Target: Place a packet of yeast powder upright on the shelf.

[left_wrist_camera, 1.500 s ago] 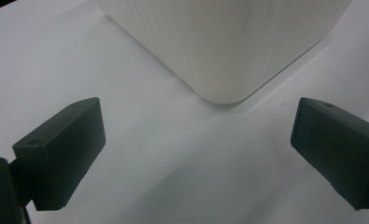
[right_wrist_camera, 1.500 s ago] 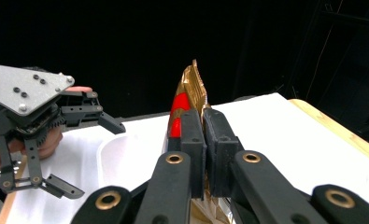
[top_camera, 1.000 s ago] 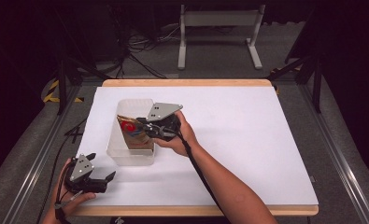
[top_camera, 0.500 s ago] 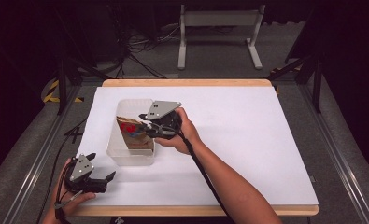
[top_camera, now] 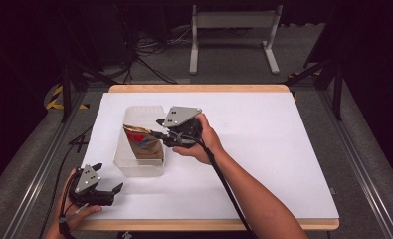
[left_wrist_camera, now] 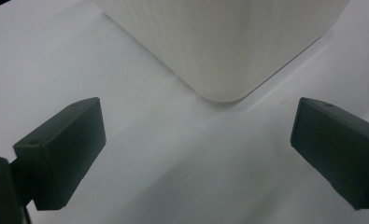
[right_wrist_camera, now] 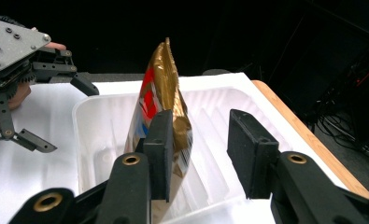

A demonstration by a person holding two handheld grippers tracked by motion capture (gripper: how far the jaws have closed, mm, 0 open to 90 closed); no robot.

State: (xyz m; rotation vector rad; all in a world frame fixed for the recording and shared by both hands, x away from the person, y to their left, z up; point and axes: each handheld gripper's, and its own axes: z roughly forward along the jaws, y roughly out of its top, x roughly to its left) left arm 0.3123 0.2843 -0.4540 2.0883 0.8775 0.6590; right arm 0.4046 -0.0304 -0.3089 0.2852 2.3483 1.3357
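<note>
In the high view, the right tongs (top_camera: 159, 134) are reaching over the near-right wall of a translucent white bin (top_camera: 125, 167) that is sitting on the white surface (top_camera: 263, 149). A gold snack bag (top_camera: 143, 142) with red and blue print is standing on edge inside the bin, leaning toward its right side. The left tongs (top_camera: 108, 191) are resting low at the surface's near-left corner, just short of the bin, probably parked out of the way.

In the left gripper view, its jaws are standing wide apart with nothing between them, and the bin's rounded corner (left_wrist_camera: 219, 56) is lying just ahead.

In the right gripper view, the jaws are spread open; the bag (right_wrist_camera: 166, 98) is sitting upright just behind the left jaw, not clamped, with a clear gap to the other jaw. That looks like the bag is being left free to stand against the bin's ribbed wall (right_wrist_camera: 210, 126). The left tongs (right_wrist_camera: 56, 109) are showing farther off.
</note>
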